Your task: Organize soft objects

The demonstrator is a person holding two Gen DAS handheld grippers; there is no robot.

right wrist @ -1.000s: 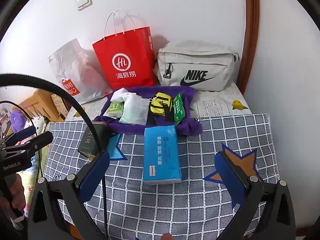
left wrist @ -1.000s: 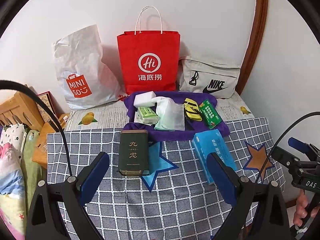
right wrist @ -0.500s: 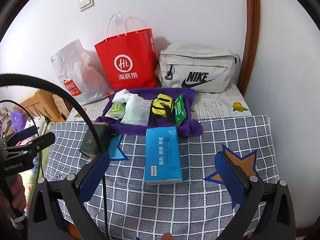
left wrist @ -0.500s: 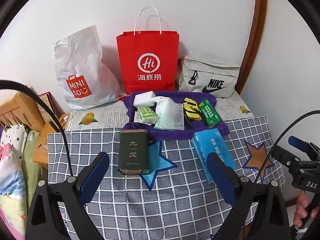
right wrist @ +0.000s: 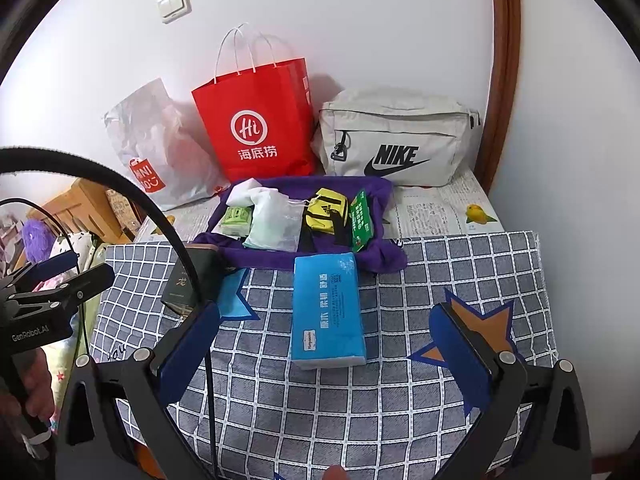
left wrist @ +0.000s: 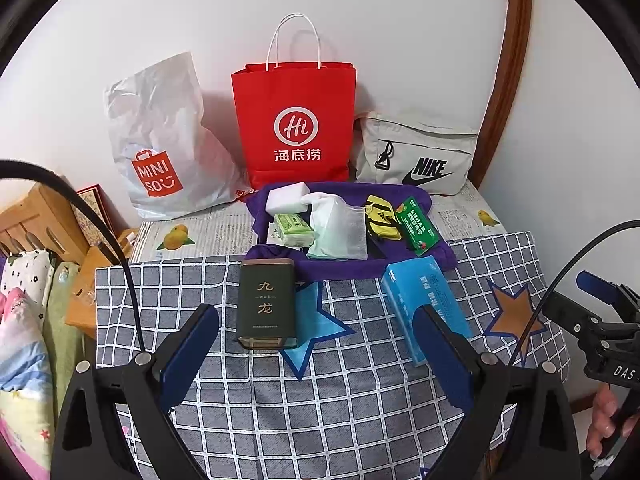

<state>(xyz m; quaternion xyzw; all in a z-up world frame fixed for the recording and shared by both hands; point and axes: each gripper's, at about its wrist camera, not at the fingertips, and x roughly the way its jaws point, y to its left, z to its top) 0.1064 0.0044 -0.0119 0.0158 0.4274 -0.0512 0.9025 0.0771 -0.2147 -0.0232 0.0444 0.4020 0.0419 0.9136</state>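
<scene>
A blue tissue pack (right wrist: pixel 327 312) lies on the checked cloth (right wrist: pixel 360 400), just ahead of my open, empty right gripper (right wrist: pixel 326 344); it also shows in the left wrist view (left wrist: pixel 424 304). A dark green tin (left wrist: pixel 266 304) stands ahead of my open, empty left gripper (left wrist: pixel 316 344). Behind them a purple cloth (left wrist: pixel 440 258) holds a white sponge (left wrist: pixel 288 197), a green tissue packet (left wrist: pixel 294 229), a white mesh pouch (left wrist: pixel 340 228), a yellow pouch (left wrist: pixel 382 218) and a green packet (left wrist: pixel 418 226).
Against the wall stand a white Miniso bag (left wrist: pixel 160 148), a red paper bag (left wrist: pixel 296 128) and a grey Nike bag (left wrist: pixel 416 156). Wooden furniture (left wrist: pixel 36 224) and bedding (left wrist: pixel 20 320) lie left of the table. Newspaper (right wrist: pixel 436 212) covers the back.
Both grippers have drifted slightly; the scene has shifted a little lower in the left view. Nothing was taken hold of or moved.
</scene>
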